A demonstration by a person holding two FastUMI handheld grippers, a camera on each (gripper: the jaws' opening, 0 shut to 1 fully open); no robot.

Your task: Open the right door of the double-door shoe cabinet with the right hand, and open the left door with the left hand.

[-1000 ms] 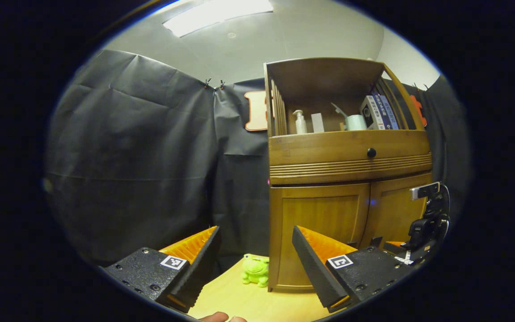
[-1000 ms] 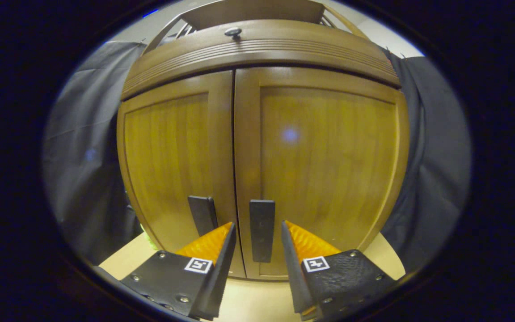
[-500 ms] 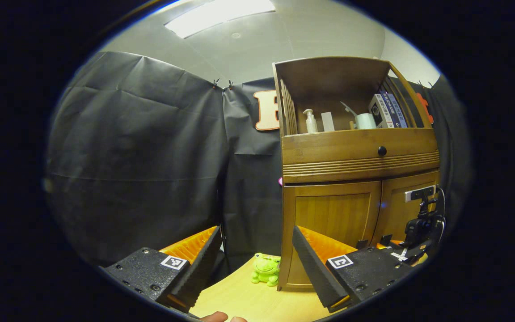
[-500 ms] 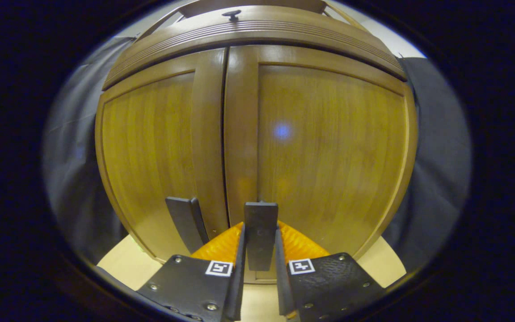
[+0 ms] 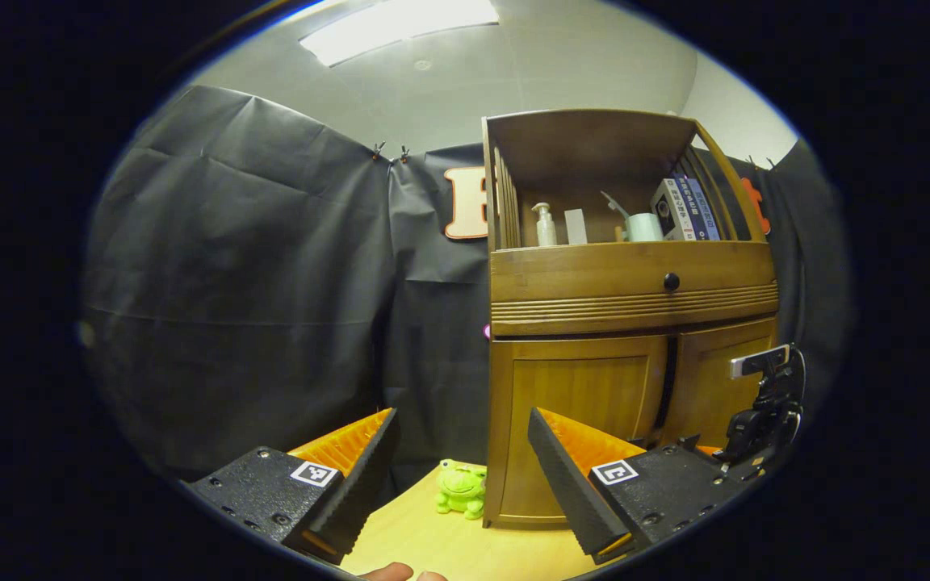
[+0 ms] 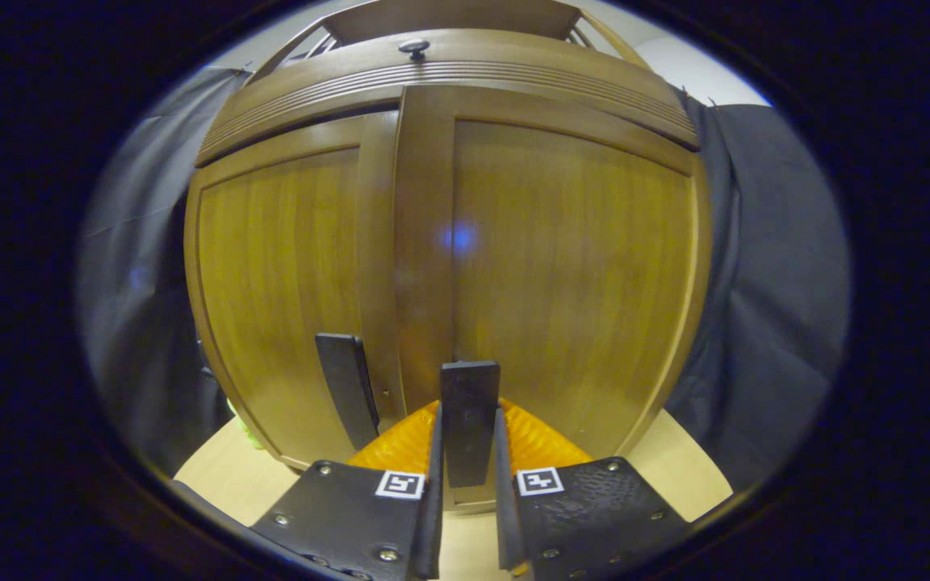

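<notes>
While the right hand-held gripper [image 6: 467, 484] is closed with both fingers pressed on the dark handle [image 6: 470, 420] of the right door [image 6: 562, 274], that door stands slightly ajar, its inner edge sitting forward of the left door [image 6: 279, 282]. In the left gripper view a dark gap shows between the two doors of the shoe cabinet [image 5: 630, 290], and the right hand-held gripper [image 5: 756, 420] appears there at the foot of the right door [image 5: 711, 379]. The left door's own handle [image 6: 346, 386] is untouched, just beside the gripped one.

The left hand-held gripper [image 5: 465, 476] is wide open and holds nothing; it hangs well apart from the cabinet, off to its left side and over the table [image 5: 449, 545]. A green frog toy [image 5: 461, 488] sits on the table next to the cabinet's left bottom corner. Above the doors runs a drawer with a round black knob [image 5: 671, 281], and the open shelf on top holds a pump bottle [image 5: 545, 224], a pale cup [image 5: 643, 227] and some books [image 5: 684, 208].
</notes>
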